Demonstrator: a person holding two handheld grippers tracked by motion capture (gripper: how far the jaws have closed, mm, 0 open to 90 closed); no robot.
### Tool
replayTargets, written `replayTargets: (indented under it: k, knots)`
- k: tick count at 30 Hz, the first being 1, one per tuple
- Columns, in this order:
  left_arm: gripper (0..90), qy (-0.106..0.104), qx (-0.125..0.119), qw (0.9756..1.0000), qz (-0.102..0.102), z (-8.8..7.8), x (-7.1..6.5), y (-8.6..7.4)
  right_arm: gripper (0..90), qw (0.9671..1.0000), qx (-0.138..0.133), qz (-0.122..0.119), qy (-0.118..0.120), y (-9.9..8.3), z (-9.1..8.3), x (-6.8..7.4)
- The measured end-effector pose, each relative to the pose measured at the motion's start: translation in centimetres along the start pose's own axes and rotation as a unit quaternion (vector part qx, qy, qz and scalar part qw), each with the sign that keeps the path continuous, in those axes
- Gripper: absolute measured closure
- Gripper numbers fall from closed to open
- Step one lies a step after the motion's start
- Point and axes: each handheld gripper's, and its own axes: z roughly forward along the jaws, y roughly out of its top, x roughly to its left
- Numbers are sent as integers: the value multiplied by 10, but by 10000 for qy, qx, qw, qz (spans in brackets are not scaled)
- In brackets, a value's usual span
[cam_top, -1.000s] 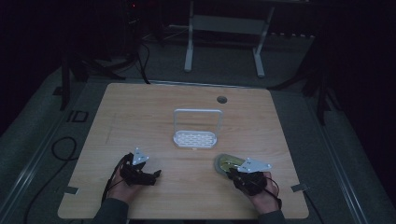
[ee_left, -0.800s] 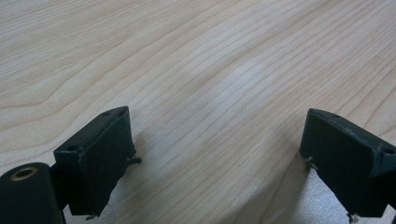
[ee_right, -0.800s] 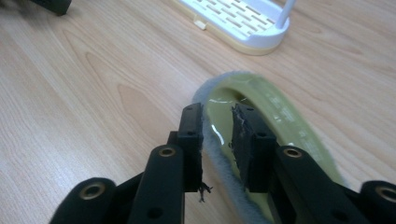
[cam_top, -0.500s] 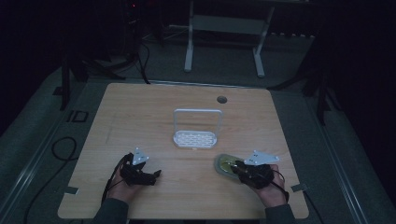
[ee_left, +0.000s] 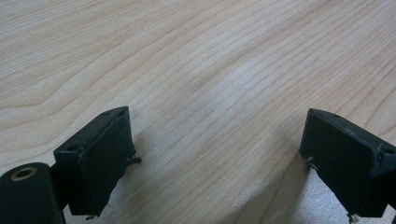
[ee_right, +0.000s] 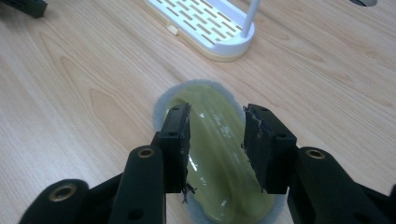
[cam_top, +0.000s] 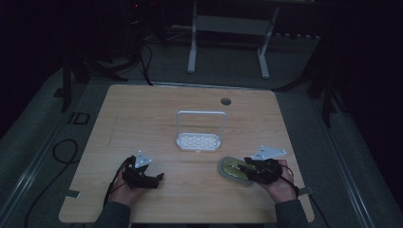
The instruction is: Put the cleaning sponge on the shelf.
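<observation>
Pictured from above: a wooden counter (cam_top: 142, 114) in a dim room, broad bare wood across its far half and left side, a small round hole (cam_top: 225, 101) near the far edge. At centre, a white slotted rack (cam_top: 199, 140) with an upright hoop handle, standing well apart from every edge. Near the front right, a pale green dish (cam_top: 233, 169) on a grey mat, just in front and to the right of the rack, with open wood between them. Right hand-held gripper (ee_right: 217, 140) reaching in from the front right corner, forearm angled toward the centre, jaws narrowed but not closed, straddling the green dish's raised middle with a slim gap at either side. Left hand-held gripper (ee_left: 217, 154) low over bare wood at the front left, well apart from the rack, spread wide and empty, wrist near the front edge, pointing toward the right.
</observation>
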Motion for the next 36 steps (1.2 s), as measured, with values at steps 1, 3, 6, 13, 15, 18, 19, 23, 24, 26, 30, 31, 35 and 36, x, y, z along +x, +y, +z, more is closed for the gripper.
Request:
replayTargets:
  k: [1,3,6,13,15,18,19,23,24,26,30,31,35,36]
  knots:
    - [96,0,1,10000,2,0,0,0,599,10000,16,-1,12,1,0,-1]
    - [96,0,0,10000,0,0,0,0,591,10000,59,-26,29,2,0,-3]
    - [96,-1,0,10000,1,0,0,0,574,9998,147,-84,41,4,0,-6]
    - [96,-1,0,10000,3,0,0,0,557,9990,391,-197,63,8,5,-9]
    - [96,-1,0,10000,2,0,0,0,550,9988,438,-219,91,9,6,-10]
    - [96,-1,1,10000,2,0,0,0,534,9980,557,-270,120,10,9,-11]
    - [96,-1,1,10000,1,0,0,0,529,9978,587,-266,136,11,10,-11]
    - [96,-1,1,10000,1,0,0,0,511,9967,717,-313,230,13,13,-11]
    - [96,-1,1,10000,1,0,0,0,511,9963,755,-336,229,13,13,-11]
    - [96,-1,1,10000,1,0,0,0,508,9958,796,-381,258,14,14,-12]
    - [96,-2,0,10000,1,0,0,0,492,9947,883,-447,269,15,18,-12]
    - [96,-1,1,10000,1,0,0,0,487,9941,939,-478,275,15,19,-13]
    - [96,-1,-2,10000,0,0,0,0,485,9929,1040,-510,283,17,22,-13]
    - [96,0,-3,10000,-2,0,0,0,482,9925,1065,-525,298,17,22,-14]
